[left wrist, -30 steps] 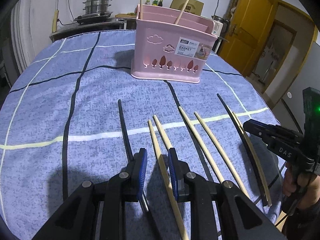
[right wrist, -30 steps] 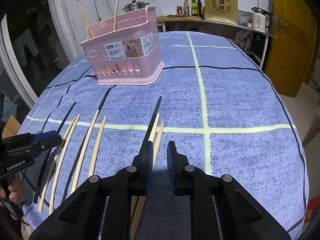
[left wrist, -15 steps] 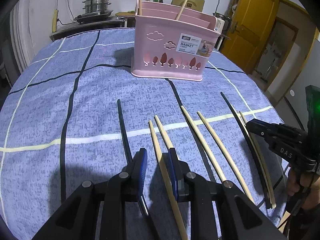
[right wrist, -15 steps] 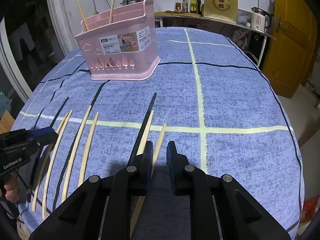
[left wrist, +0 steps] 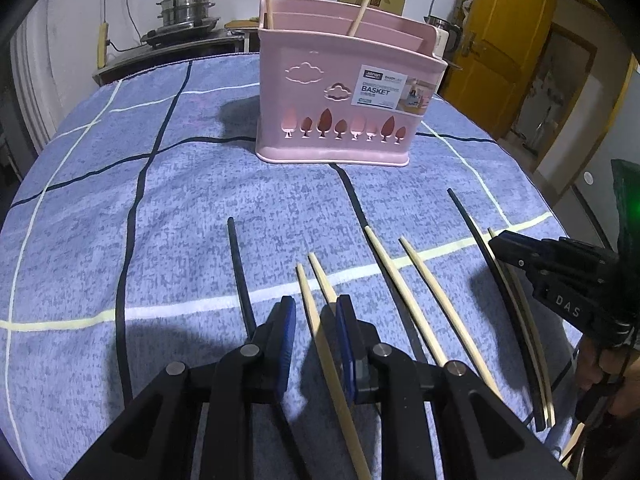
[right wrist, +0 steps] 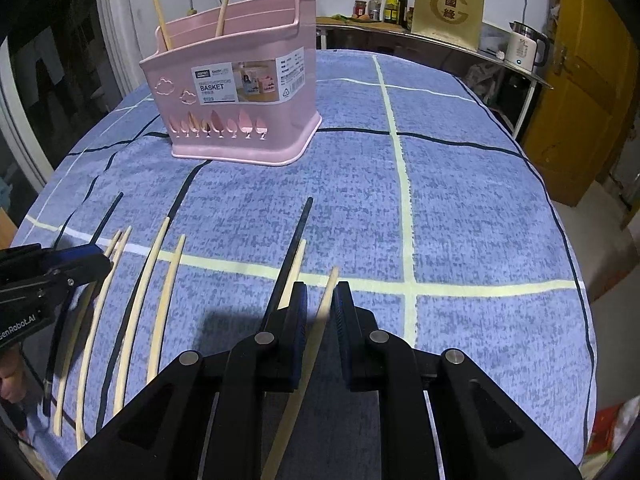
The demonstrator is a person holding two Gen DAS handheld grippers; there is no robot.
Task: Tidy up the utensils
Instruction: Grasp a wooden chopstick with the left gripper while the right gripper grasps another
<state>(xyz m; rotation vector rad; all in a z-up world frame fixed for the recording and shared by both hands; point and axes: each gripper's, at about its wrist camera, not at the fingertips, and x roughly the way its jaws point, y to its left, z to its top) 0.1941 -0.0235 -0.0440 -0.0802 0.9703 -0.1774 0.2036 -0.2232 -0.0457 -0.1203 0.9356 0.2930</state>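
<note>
Left gripper [left wrist: 314, 336] stood narrowly open astride one pale chopstick [left wrist: 320, 344] on the blue cloth [left wrist: 180, 208]; pads not visibly pressing it. Right gripper [right wrist: 322, 312] was closing around another pale chopstick [right wrist: 316, 332]; contact could not be confirmed. Remaining chopsticks lay in a row between them. Pink basket [left wrist: 340, 92] stood farther back, two chopsticks upright inside.

Chopsticks [left wrist: 404, 288] before basket [left wrist: 344, 96]
</note>
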